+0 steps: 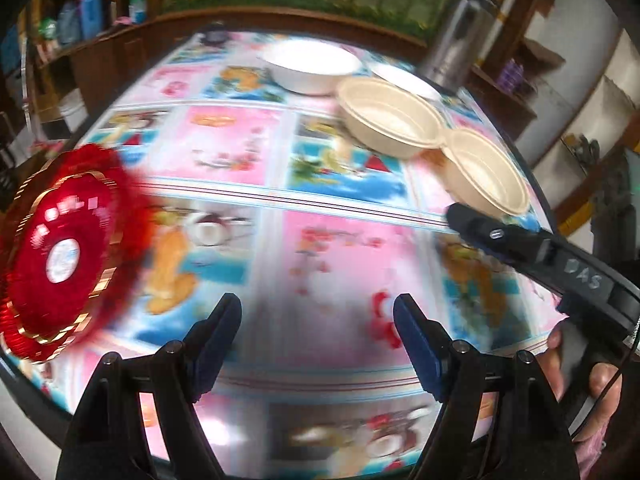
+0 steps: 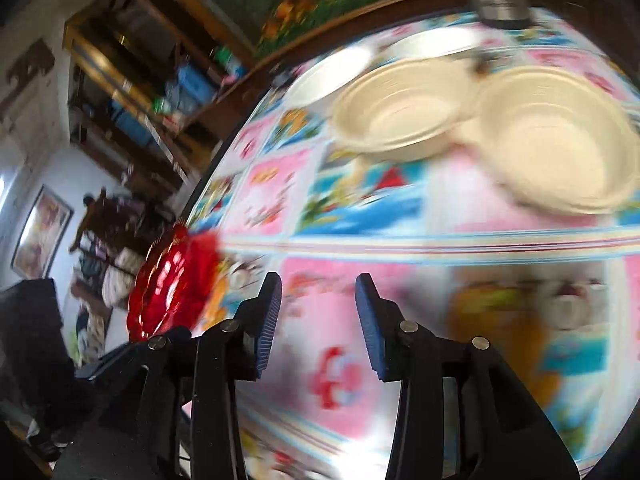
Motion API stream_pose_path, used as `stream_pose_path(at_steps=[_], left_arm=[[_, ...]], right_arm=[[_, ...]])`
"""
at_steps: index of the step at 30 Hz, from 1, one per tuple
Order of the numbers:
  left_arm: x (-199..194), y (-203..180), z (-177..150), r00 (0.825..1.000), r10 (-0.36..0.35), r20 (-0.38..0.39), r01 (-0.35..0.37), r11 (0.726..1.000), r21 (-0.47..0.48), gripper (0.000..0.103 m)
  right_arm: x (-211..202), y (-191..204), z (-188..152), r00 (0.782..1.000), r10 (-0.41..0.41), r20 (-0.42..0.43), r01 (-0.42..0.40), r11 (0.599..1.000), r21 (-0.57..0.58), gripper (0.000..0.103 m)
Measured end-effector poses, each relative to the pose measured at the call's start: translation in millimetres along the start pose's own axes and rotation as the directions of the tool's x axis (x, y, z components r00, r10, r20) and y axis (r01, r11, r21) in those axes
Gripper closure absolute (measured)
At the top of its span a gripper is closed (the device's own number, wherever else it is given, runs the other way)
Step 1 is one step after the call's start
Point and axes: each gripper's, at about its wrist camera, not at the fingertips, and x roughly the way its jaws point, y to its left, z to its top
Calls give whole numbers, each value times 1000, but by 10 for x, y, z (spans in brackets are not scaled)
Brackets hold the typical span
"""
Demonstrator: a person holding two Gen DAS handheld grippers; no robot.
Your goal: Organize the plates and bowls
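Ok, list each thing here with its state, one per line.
Left gripper: open, empty.
Right gripper: open, empty.
Red plates: stacked at the table's left edge.
Near beige bowl: upright, empty.
Far beige bowl: upright, empty, touching the near one.
White bowl: upright, empty.
White plate: flat, partly hidden.
Steel flask: standing.

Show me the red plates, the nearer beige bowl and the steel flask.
red plates (image 1: 60,256): left wrist view, centre.
nearer beige bowl (image 1: 486,172): left wrist view, inside.
steel flask (image 1: 456,40): left wrist view, body.
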Motion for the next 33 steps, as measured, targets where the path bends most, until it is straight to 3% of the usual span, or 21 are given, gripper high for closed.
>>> stream_pose_path(at_steps=[7, 13, 17, 22, 27, 33], left_arm=[[232, -556, 253, 995, -81, -66, 83, 996, 35, 24], [422, -843, 456, 983, -136, -123, 137, 991, -4, 24], [516, -935, 590, 981, -156, -119, 149, 987, -65, 24], [663, -993, 699, 979, -163, -122, 147, 980, -132, 24], [752, -963, 769, 974, -193, -116, 164, 961, -222, 24], [844, -1008, 856, 965, -236, -115, 193, 934, -300, 24]], right_arm=[[-696, -708, 242, 984, -96, 149, 81, 992, 100, 65], [-1007, -1206, 552, 958, -221, 182, 192, 967, 168, 64], [-1036, -1528, 740, 946, -266, 184, 226, 951, 210, 64], [-932, -1807, 897, 957, -199, 212, 138, 952, 272, 65], [-770, -1880, 853, 982, -83, 168, 29, 953, 302, 65], [-717, -1922, 822, 987, -33, 154, -21, 941, 337, 65]])
